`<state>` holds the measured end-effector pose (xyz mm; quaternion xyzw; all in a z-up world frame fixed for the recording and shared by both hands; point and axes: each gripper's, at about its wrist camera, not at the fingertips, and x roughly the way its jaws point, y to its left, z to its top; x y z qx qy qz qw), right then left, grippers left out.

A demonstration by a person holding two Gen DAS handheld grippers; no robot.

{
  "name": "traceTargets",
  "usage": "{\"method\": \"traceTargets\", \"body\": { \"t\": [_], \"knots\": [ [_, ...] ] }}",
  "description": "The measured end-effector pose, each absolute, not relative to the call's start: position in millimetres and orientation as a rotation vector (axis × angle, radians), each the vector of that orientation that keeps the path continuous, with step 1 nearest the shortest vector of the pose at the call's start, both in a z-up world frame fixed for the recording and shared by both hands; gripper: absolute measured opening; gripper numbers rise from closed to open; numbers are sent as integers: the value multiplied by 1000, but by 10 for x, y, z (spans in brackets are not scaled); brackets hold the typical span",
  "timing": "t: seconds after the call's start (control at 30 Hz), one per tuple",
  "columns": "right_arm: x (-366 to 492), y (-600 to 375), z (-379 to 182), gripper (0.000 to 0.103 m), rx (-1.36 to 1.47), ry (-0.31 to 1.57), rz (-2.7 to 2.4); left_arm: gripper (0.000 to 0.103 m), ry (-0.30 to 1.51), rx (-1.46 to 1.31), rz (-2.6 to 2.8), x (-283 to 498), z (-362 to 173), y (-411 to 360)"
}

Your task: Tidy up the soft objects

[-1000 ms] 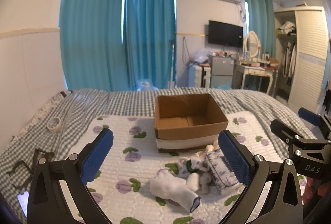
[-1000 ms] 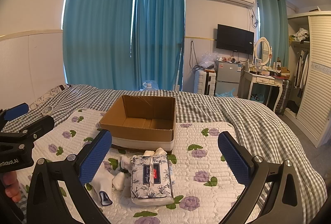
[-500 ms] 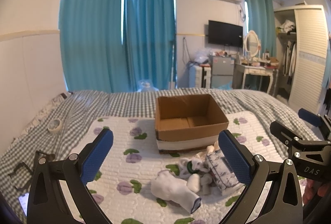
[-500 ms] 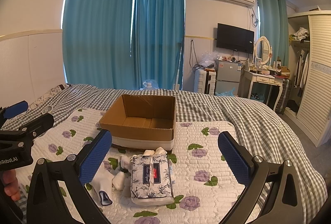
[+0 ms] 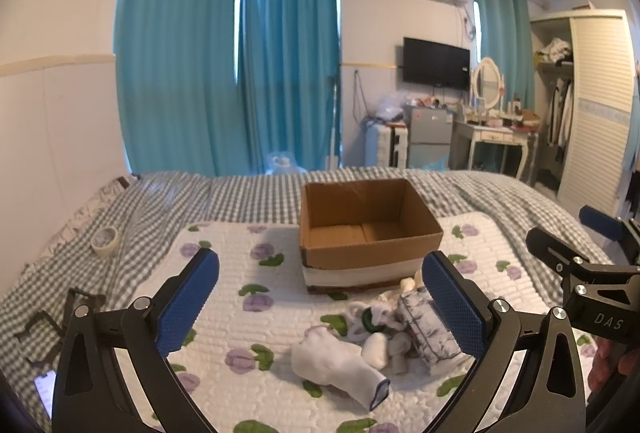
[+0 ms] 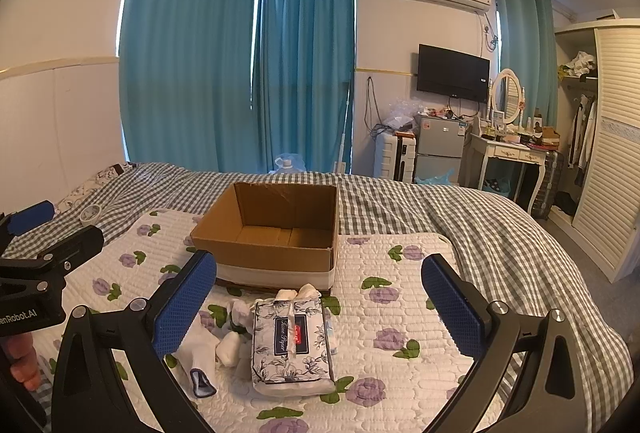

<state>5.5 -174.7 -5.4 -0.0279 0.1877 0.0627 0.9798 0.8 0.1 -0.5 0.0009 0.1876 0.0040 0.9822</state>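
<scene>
While both hover above the bed [image 6: 500, 241], the left gripper [image 5: 320, 297] and right gripper [image 6: 320, 297] hold their jaws spread wide, grasping nothing, clear of the tissue pack [image 6: 290, 345].

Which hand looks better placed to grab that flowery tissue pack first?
Probably the right. The tissue pack lies between the right tool's open fingers; in the left tool's view it sits off-centre, partly behind one finger.

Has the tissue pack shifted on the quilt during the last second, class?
No. In the right wrist view the tissue pack lies just in front of the cardboard box, on the same spot of the floral quilt.
</scene>
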Motion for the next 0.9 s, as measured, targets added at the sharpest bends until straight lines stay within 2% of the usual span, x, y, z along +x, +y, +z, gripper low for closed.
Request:
{"method": "traceTargets", "body": {
  "t": [0.9],
  "knots": [
    [63, -1798, -24, 103, -66, 386, 135, 103, 379, 1, 8, 11, -15, 8]
  ]
}}
